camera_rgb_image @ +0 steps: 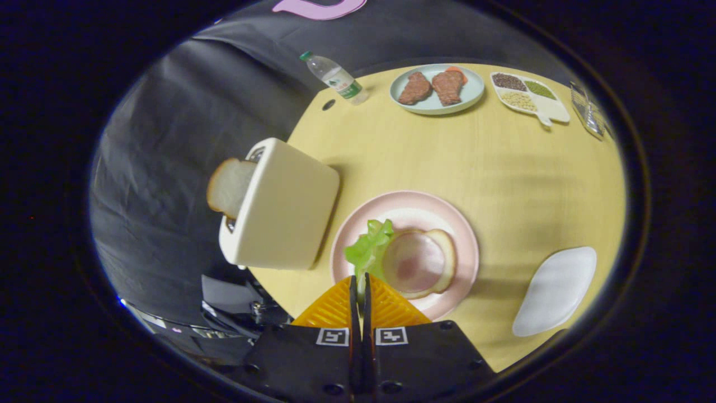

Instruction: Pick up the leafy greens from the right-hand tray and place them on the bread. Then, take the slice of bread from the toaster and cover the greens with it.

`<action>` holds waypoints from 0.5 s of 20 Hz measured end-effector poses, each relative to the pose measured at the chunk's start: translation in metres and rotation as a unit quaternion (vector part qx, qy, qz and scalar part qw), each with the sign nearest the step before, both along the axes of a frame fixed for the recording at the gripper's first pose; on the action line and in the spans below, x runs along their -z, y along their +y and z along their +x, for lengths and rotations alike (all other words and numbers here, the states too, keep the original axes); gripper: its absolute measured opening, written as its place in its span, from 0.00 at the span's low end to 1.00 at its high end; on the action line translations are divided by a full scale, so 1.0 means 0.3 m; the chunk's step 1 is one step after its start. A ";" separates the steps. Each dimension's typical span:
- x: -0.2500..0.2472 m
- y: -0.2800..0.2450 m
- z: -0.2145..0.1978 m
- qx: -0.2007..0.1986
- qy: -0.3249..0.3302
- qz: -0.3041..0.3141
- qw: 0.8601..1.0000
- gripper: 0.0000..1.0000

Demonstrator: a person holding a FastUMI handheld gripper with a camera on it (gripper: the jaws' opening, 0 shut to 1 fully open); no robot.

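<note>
On the bench [503,168], a plate [464,246] at lower centre carries bread [447,257] and greens [369,246]; the toaster [285,207] stands left, an empty tray [556,291] lower right, two dishes [436,89] upper right.

The gripper [359,285] pinches the greens.

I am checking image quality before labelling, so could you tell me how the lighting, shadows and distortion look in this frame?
Gripper view: strong fisheye bending, the table edge curving; even, soft light with faint streaky shadows on the wood; the toaster casts a soft shadow beside it; the tongs, nearly closed on the leafy greens, look slightly soft up close; no harsh glare on the pink plate.
</note>
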State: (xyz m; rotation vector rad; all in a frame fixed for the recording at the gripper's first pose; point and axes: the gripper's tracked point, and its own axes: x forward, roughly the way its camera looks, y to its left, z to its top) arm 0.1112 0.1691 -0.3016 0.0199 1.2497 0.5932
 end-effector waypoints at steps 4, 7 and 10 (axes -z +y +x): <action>0.060 -0.064 0.044 -0.004 -0.025 -0.047 0.999 0.04; 0.089 -0.086 0.039 -0.017 -0.030 -0.069 0.997 0.04; 0.110 -0.105 0.041 -0.028 -0.035 -0.086 0.995 0.04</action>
